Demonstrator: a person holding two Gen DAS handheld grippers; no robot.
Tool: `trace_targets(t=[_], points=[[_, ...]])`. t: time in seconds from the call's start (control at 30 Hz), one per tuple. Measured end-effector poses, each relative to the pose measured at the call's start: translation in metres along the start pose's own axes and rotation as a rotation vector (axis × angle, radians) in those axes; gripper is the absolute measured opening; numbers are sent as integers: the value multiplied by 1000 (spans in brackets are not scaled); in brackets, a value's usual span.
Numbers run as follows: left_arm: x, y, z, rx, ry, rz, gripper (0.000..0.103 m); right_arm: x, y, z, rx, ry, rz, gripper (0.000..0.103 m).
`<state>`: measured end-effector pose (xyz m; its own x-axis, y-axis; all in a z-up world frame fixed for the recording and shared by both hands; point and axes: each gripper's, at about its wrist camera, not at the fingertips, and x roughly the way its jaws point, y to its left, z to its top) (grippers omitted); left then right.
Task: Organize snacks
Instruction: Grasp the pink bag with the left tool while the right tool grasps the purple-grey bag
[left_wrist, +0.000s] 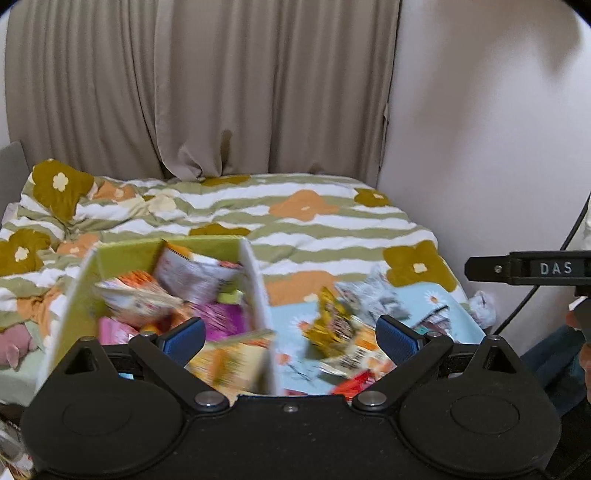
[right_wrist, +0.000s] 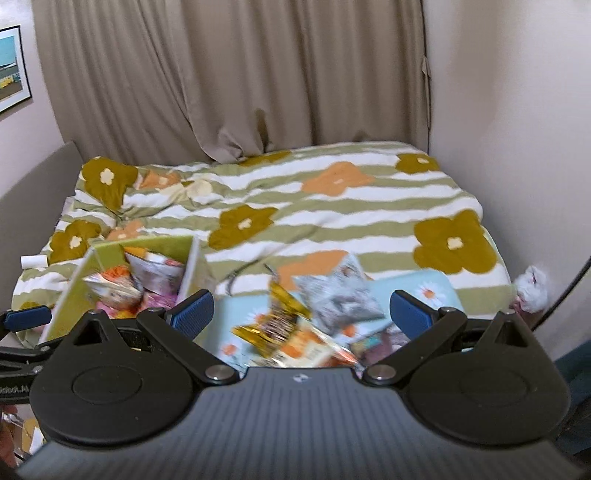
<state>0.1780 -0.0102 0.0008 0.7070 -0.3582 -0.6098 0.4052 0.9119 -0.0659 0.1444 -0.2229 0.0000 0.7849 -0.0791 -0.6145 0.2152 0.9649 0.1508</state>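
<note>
A green box (left_wrist: 125, 254) with white walls sits on the bed, holding several snack packets (left_wrist: 192, 273). A blurred yellow-orange packet (left_wrist: 232, 358) is at the box's near right wall; whether it lies inside is unclear. My left gripper (left_wrist: 291, 338) is open above that wall with nothing between its fingers. Loose snacks lie on a light blue daisy cloth (right_wrist: 432, 284): a gold packet (right_wrist: 280, 317), a grey packet (right_wrist: 340, 295) and an orange-white packet (right_wrist: 310, 347). My right gripper (right_wrist: 301, 312) hangs open over them, holding nothing. The box (right_wrist: 74, 299) is to its left.
A green-striped flower duvet (right_wrist: 332, 206) covers the bed, with beige curtains (right_wrist: 240, 74) behind and a wall on the right. Crumpled white plastic (right_wrist: 533, 286) lies at the bed's right edge. A pink plush (left_wrist: 14, 347) lies left of the box. A black cable (left_wrist: 535, 284) hangs at the right.
</note>
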Motion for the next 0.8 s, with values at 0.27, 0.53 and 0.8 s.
trace_targets(t=[0.27,0.53,0.8], points=[[39,-85,-25,60,32,-1,100,31,-83,-11,-14,84,30,103],[108,-150,-58,264,84,-38,92,84,-132,-28,-30,175,66,103],[163,-169,-80,378,166,-35,70,128,-151,-44,-19,237,118,103]])
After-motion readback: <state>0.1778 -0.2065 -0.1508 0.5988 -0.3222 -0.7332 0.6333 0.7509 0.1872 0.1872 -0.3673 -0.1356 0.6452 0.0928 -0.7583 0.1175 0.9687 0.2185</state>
